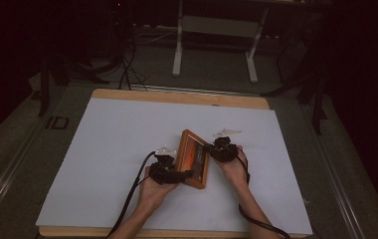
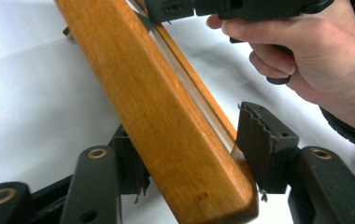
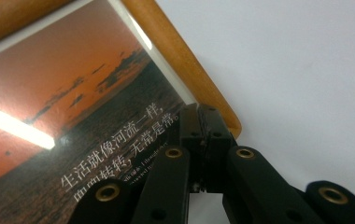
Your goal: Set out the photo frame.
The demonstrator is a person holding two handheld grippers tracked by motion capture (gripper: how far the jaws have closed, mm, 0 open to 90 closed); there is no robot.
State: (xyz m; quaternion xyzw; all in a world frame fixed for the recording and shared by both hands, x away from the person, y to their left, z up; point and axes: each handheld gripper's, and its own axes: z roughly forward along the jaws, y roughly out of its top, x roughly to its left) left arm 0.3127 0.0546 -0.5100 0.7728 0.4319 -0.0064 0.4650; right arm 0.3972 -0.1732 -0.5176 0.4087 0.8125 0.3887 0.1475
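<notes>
A wooden picture frame (image 1: pixel 194 158) with an orange sunset print (image 3: pixel 73 116) is lifted at a tilt over the white sheet. My left gripper (image 1: pixel 182 174) holds its near corner. In the left gripper view my left gripper (image 2: pixel 189 154) has a pad against each side of the thick wooden rail (image 2: pixel 157 107). My right gripper (image 1: pixel 209 148) sits at the frame's right edge. In the right gripper view my right gripper (image 3: pixel 202 116) has its jaws pinched together at the frame's corner, by the rounded rail (image 3: pixel 180 56). The right hand (image 2: pixel 315 56) shows beyond the frame.
A white sheet (image 1: pixel 127 149) covers most of the wooden table (image 1: pixel 177 97). Black cables trail from both grippers toward the near edge. Behind the table stand white desk legs (image 1: pixel 177 50) and floor cables (image 1: pixel 127 69) in a dark room.
</notes>
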